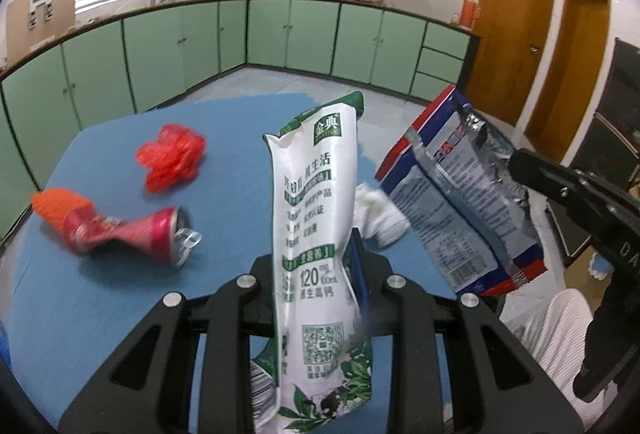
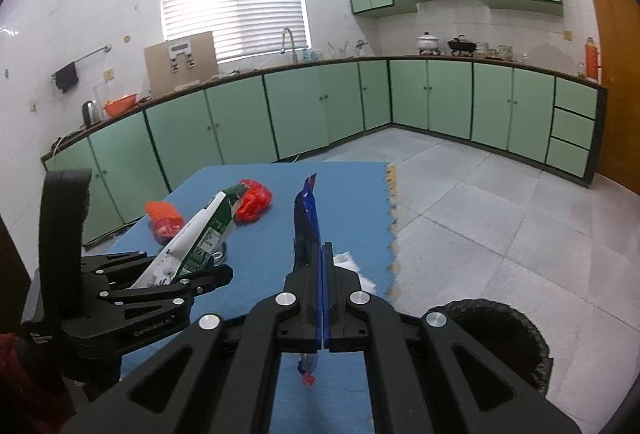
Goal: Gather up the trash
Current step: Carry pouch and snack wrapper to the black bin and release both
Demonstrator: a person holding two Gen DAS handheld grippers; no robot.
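Blue mat (image 1: 100, 274) amid green cabinets (image 2: 312, 106); left tool (image 1: 316, 274) grips milk carton (image 1: 316, 234), right tool (image 2: 323, 274) a wrapper (image 2: 306, 218).

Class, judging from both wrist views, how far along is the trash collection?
Nothing visibly binned yet. In hand: left gripper holds the milk carton, right gripper the blue wrapper. Left on the blue mat: crushed can, red bag, white tissue.

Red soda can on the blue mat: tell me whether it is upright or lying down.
Lying down. The red can rests on its side on the blue mat, crushed at the middle, its opened top with the pull tab facing sideways.
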